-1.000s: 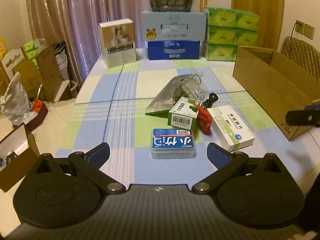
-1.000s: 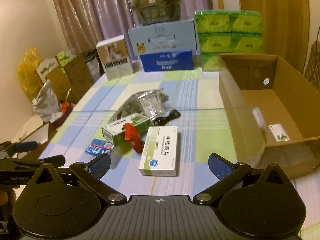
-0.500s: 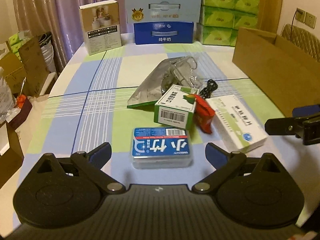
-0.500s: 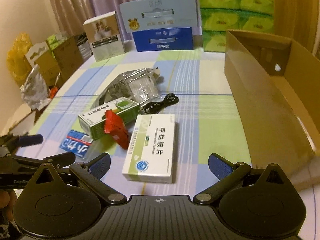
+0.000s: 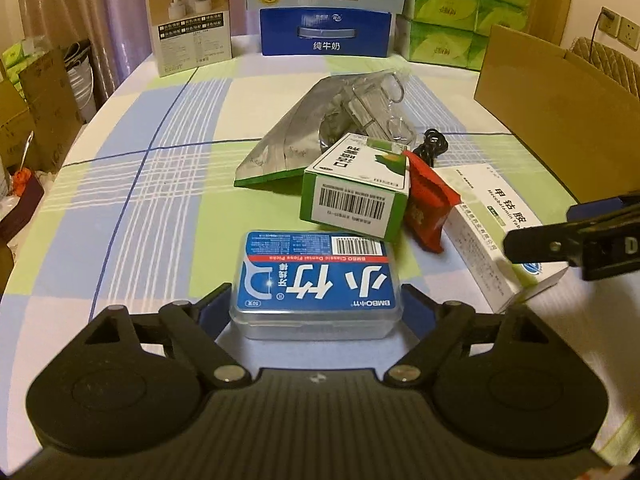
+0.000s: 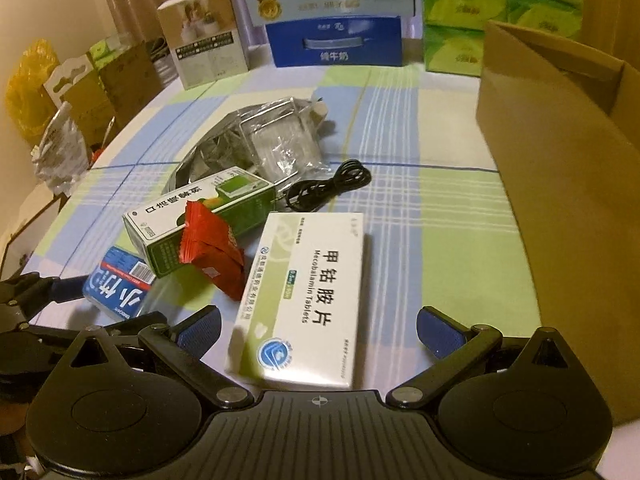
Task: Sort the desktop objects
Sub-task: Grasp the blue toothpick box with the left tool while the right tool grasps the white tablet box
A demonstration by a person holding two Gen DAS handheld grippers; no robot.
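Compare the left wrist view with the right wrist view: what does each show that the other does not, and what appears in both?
Only the left wrist view shows the wall sockets and the barcode end of the green box. Only the right wrist view shows the yellow bag and the whole top of the white tablet box. Both show the blue floss box, red packet, black cable and cardboard box.

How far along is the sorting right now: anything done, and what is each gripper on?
Done: nothing that these views show; the cardboard box hides its inside. In hand: the left gripper is open around the blue dental floss pick case, and the right gripper is open around the white Mecobalamin tablet box; neither is gripped. Left: the green box, red packet, silver bag and black cable.
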